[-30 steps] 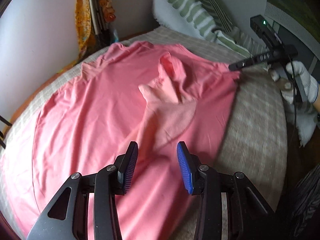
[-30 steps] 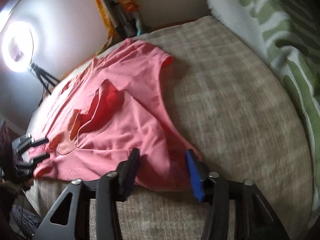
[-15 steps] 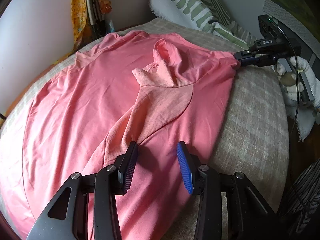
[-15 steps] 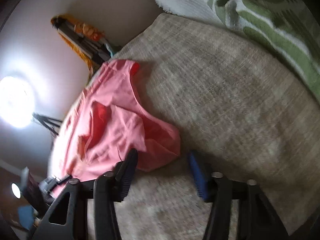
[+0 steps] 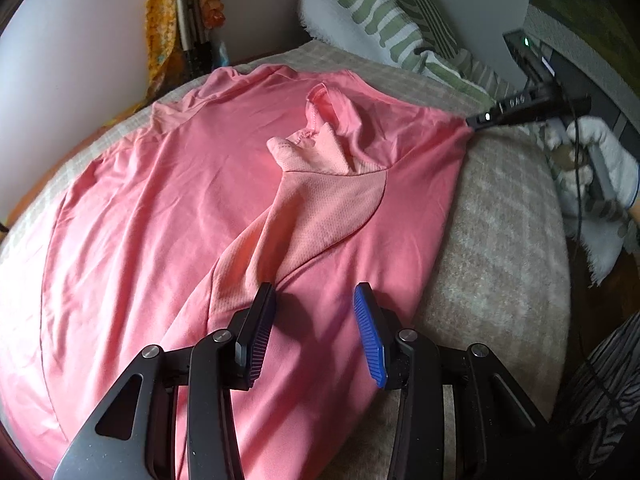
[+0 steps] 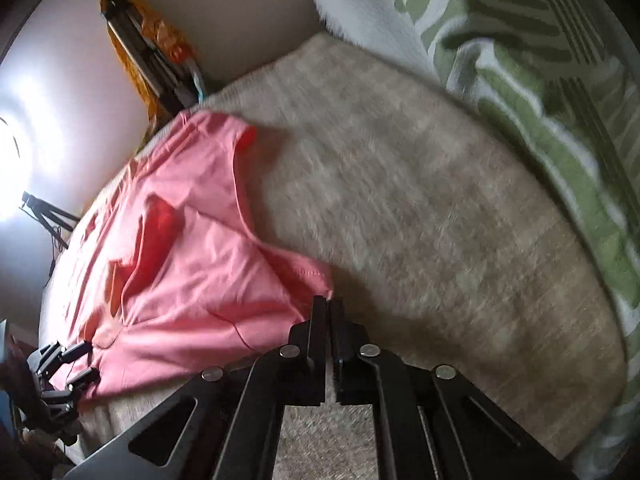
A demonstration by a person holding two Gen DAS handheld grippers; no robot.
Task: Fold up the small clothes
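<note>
A pink T-shirt (image 5: 168, 200) lies spread on a beige checked blanket (image 5: 504, 240), with a lighter mesh flap (image 5: 320, 208) folded over its middle. My left gripper (image 5: 314, 320) is open and empty, low over the shirt's near edge. My right gripper (image 6: 329, 304) is shut on the shirt's sleeve corner (image 6: 308, 280); it shows far right in the left wrist view (image 5: 476, 122), pinching that corner. The shirt (image 6: 180, 264) stretches away to the left in the right wrist view, where the left gripper (image 6: 76, 360) appears small at the lower left.
A green-and-white striped pillow (image 5: 380, 12) (image 6: 540, 80) lies along the far side. An orange cloth and dark poles (image 5: 180, 28) lean on the wall. A ring light on a tripod (image 6: 12, 168) stands at the left. A gloved hand (image 5: 600, 160) holds the right gripper.
My right gripper, open half a second ago, has shut on the shirt's sleeve corner. My left gripper has moved forward over the shirt and stayed open.
</note>
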